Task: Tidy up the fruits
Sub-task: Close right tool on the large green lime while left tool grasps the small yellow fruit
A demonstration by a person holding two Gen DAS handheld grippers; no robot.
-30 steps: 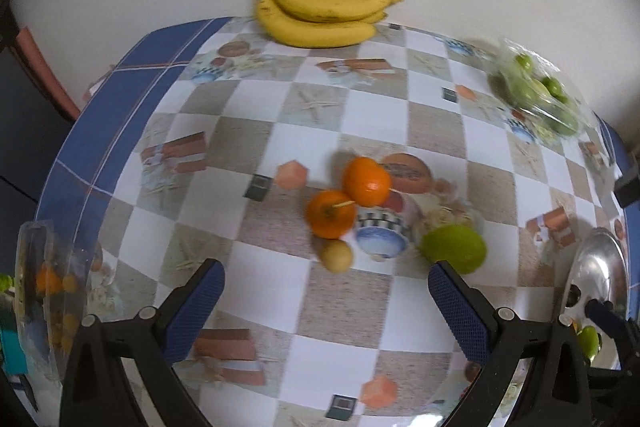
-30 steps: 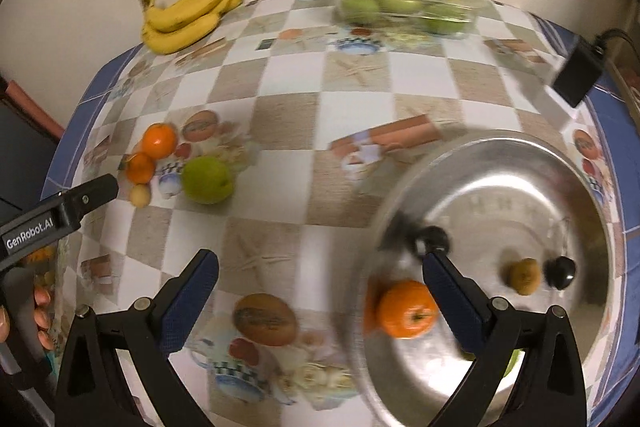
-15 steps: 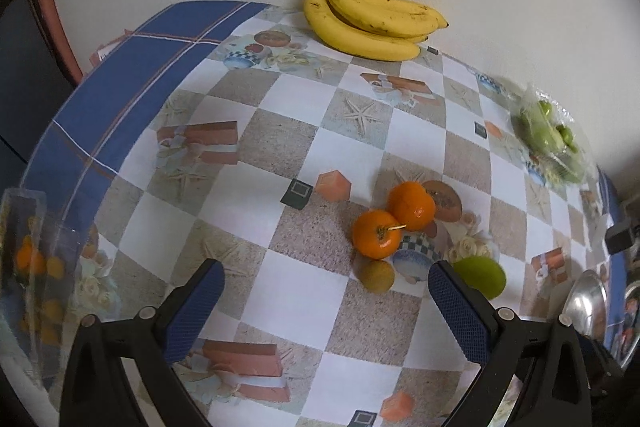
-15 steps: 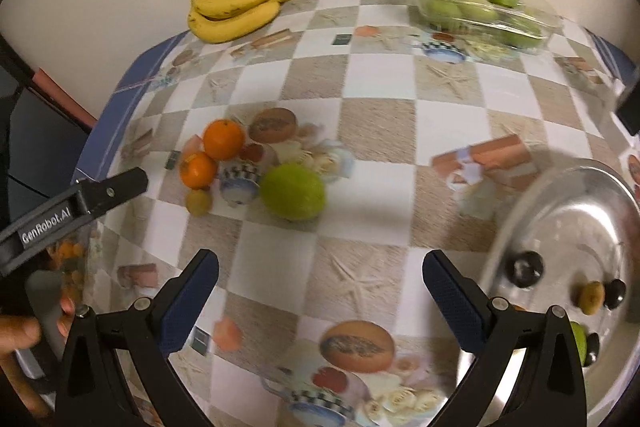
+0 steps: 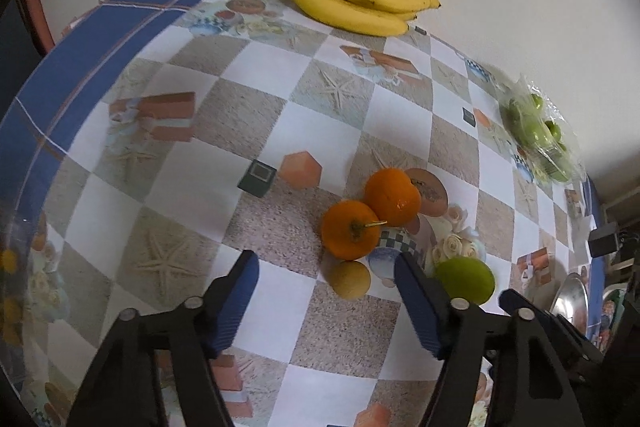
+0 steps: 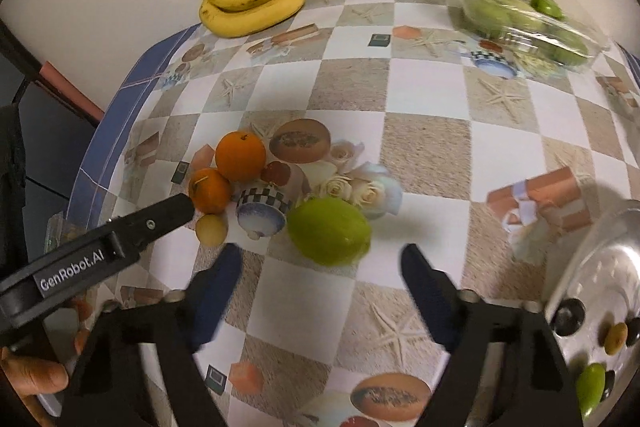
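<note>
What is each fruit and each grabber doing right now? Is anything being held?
left gripper: closing, nothing between its fingers
right gripper: closing, nothing held yet
green fruit: loose on the table, just ahead of the right gripper
two oranges: on the table, touching each other
small yellow fruit: on the table, beside the oranges
bananas: one bunch, by the wall
clear pack of green fruit: on the table
</note>
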